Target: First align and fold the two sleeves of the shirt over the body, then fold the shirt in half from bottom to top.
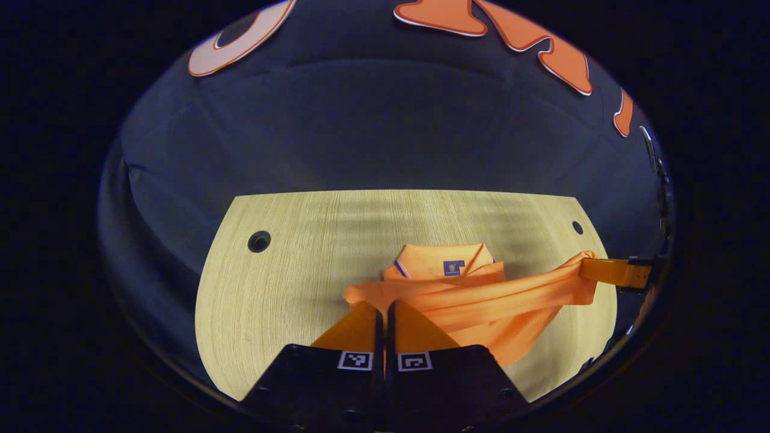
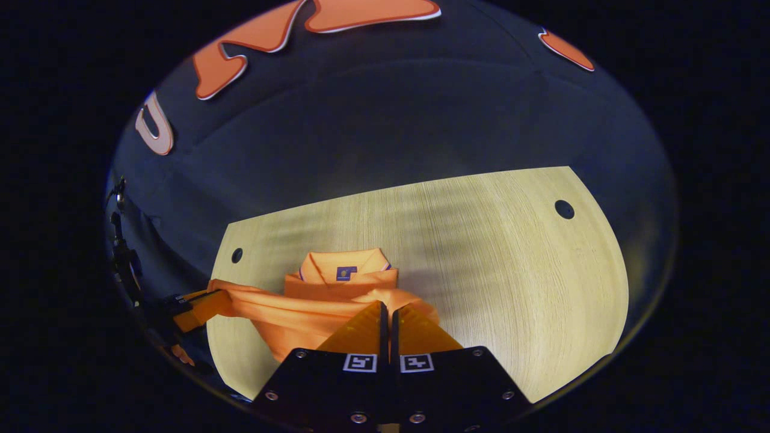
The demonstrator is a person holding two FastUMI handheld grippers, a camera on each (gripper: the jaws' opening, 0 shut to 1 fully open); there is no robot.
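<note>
— At the bottom centre of the left gripper view, what is seen of the left tongs point(image 1: 385, 313)?

— The two fingers are pressed together with only a thin slit between them, and the tips are buried in a bunched end of the orange shirt point(image 1: 463, 300). Cloth is pinched there, so the left tongs are clenched on the shirt.

— And where is the shirt placed?

— It is laid on the pale wooden desk point(image 1: 289, 282), in the lower middle of the frame. The collar point(image 1: 445, 255) is turned toward the far edge, with a small dark label just under it. A band of fabric is stretched across the body toward the right edge of the frame, where its far end is gripped by the right tongs point(image 1: 592, 269).

— Is the same shown in the right gripper view?

— There the right tongs point(image 2: 386, 316) are seen at the bottom centre, the fingers likewise closed to a narrow slit, with the tips sunk in folds of the shirt point(image 2: 313, 313). The fabric is held between them. The stretched band is drawn toward the lower left of that frame, ending at the left tongs point(image 2: 204, 307).

— Anything else on the desk?

— Round holes are cut in it: one point(image 1: 259, 241) at the middle left of the left gripper view, another point(image 2: 564, 209) at the upper right of the desk in the right gripper view.
</note>
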